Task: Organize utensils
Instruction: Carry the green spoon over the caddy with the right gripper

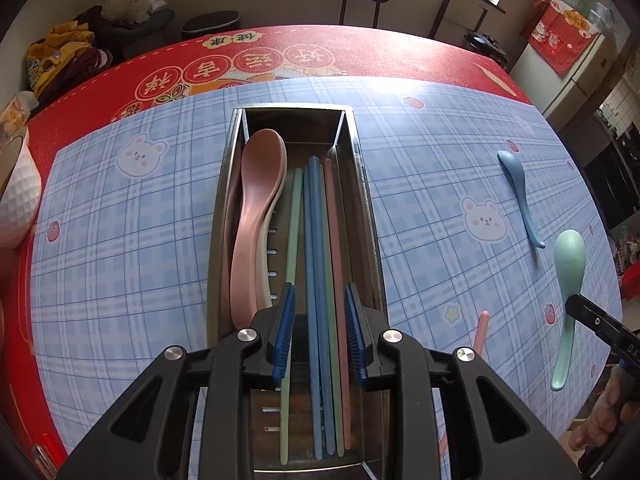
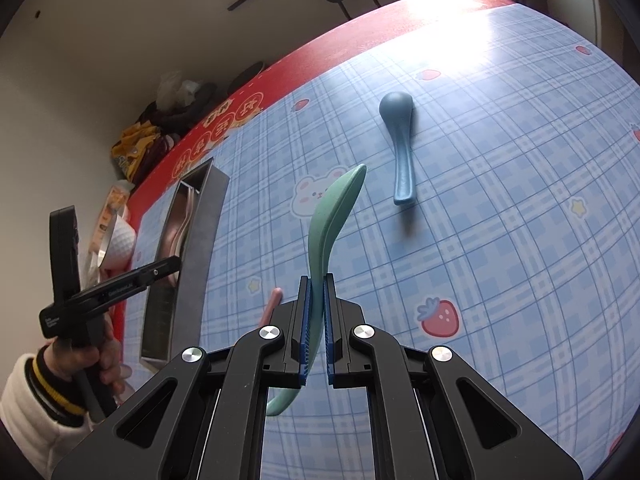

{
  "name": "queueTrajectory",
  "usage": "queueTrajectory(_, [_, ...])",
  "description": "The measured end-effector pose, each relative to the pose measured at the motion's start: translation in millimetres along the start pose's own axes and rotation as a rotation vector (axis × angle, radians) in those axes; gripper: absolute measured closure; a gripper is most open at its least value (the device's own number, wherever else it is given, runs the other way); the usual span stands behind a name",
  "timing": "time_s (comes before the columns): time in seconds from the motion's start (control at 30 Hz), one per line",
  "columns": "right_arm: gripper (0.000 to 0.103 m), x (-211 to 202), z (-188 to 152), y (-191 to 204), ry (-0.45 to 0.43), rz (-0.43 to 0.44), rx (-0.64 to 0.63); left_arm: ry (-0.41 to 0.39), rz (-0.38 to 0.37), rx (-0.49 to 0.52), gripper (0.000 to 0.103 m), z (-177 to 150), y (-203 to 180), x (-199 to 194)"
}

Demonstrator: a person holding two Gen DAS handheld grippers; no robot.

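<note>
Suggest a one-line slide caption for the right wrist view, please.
Right gripper shut on the green spoon, the blue spoon lying on the checked mat.

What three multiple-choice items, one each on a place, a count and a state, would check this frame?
1. Where is the blue spoon?
A. In the metal tray
B. On the plaid mat
C. In the left tongs

2. How many spoons lie loose on the mat?
A. One
B. Two
C. Three

3. What state are the right tongs in?
A. Open, holding nothing
B. Shut on the green spoon
C. Shut on a chopstick

Answers: 1 B, it rests on the plaid mat, apart from the metal tray. 2 A, only the blue one lies there. 3 B, the pads pinch the green handle.
</note>
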State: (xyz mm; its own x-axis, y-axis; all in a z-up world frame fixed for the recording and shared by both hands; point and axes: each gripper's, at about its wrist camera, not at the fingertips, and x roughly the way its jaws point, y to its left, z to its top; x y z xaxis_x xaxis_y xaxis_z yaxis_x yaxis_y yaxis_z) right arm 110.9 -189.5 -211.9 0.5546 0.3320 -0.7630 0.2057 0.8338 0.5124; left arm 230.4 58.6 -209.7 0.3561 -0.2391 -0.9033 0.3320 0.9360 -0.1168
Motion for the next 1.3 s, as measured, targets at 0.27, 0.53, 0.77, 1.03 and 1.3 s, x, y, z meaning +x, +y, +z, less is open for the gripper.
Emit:
queueTrajectory(0.27, [0.097,20.0,-1.8,34.2,0.033,0.03,-0.055,-0.078,-0.002,-0.012,0.029,-27.5,4.8,-43.1])
queueTrajectory(0.53, [0.097,46.7,2.4,86.2,0.071,0.065,-0.14,-0.108,0.027,-0.034,0.006,-54.4,21.9,-66.3])
queueTrajectory(0.77, [0.097,80.3,15.2,141.8,0.119,0.057,-0.261,-0.156,0.052,-0.1,0.006,-63.6,58.2,-79.0])
queueTrajectory(1.03, [0.097,124.4,38.1,190.7,0.168,0.018,-0.349,-0.194,0.078,-0.189,0.006,-72.7,90.6,-87.0])
queueTrajectory(1.3, [0.097,159.4,50.9,212.1,0.207,-0.042,-0.38,-0.196,0.08,-0.228,0.006,-75.8,105.2,-85.4])
